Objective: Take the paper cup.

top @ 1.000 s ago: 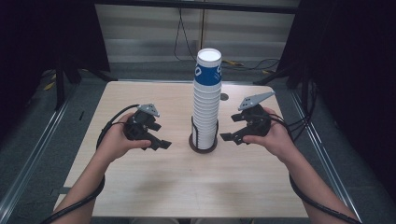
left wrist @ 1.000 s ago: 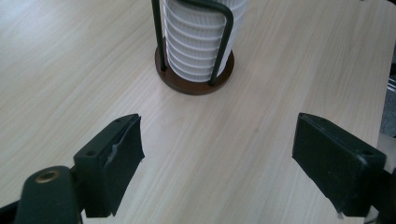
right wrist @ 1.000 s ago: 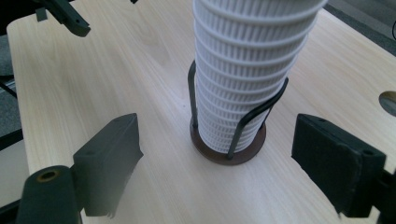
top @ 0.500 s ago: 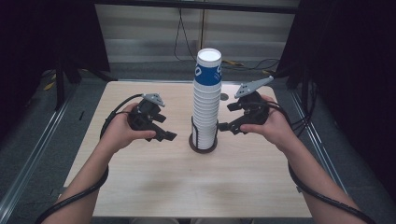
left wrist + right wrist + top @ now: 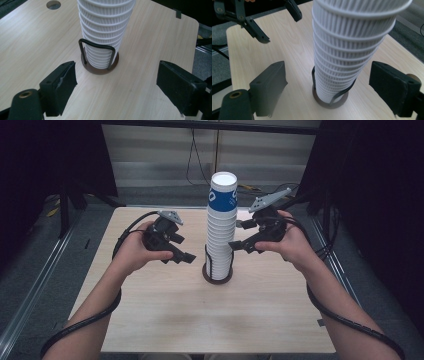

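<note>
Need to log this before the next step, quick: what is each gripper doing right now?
Left gripper: open, holding nothing, beside the cup stack.
Right gripper: open, holding nothing, on the stack's other side.

Left tool jaws wide apart, nothing btwn them. Ahead: white ribbed cup stack upright in wire holder on wooden worktop.

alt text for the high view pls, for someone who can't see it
A tall stack of white ribbed paper cups, the top one banded blue, stands in a dark round wire holder on a light wooden table. A person's hands hold the left gripper and right gripper, both open, on either side, neither touching it.
</note>
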Tool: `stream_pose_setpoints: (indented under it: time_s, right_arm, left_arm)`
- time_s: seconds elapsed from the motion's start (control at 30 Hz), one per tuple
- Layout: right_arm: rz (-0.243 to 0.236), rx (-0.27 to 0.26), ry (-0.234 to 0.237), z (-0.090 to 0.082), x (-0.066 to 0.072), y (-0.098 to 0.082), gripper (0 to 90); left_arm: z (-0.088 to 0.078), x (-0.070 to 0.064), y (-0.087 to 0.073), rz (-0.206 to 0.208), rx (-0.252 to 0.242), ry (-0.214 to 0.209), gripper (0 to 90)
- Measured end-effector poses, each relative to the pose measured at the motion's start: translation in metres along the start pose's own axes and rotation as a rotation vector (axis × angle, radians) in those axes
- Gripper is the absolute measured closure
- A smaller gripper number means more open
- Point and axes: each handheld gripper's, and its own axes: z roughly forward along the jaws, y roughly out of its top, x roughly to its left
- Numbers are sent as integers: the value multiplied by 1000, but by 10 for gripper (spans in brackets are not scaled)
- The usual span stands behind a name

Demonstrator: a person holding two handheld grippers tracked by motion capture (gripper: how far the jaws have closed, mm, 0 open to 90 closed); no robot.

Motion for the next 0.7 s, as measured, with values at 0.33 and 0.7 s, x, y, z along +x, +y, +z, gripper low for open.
stream_pose_setpoints:
  time_s: [0.33, 0.7]
  right_arm:
    - [-2, -26, 5, -3, -1, 15, 134]
    - [-8, -32, 12, -5, -4, 28, 132]
  left_arm:
    - [2, -2, 15, 15, -1, -3, 159]
    - [5, 0, 25, 17, 1, -15, 160]
